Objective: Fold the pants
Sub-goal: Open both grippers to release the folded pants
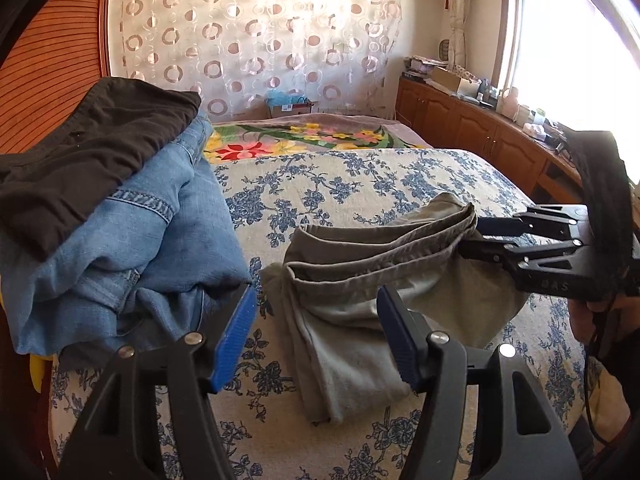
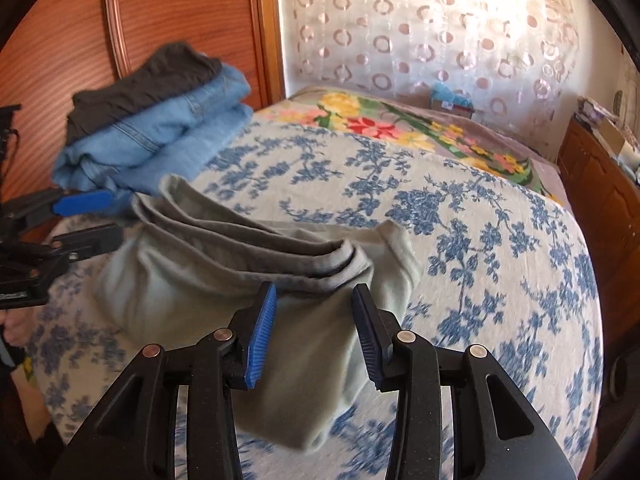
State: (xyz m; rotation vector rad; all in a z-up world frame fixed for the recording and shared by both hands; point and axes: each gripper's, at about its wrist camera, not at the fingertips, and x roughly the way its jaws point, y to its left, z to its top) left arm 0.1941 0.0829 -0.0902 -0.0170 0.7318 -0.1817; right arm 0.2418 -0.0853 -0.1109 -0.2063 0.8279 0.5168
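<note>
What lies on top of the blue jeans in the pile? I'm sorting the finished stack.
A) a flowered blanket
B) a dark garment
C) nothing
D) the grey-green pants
B: a dark garment rests on the folded blue jeans, while the grey-green pants lie apart on the bed.

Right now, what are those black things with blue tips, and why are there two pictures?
A person holds a two-fingered tool in each hand, each carrying a camera, so each picture looks along one tool. The left hand-held gripper and the right hand-held gripper are both open, holding nothing. Between them, folded grey-green pants lie on the flowery bedspread. Beside them sits a pile: blue jeans with a dark garment on top.
</note>
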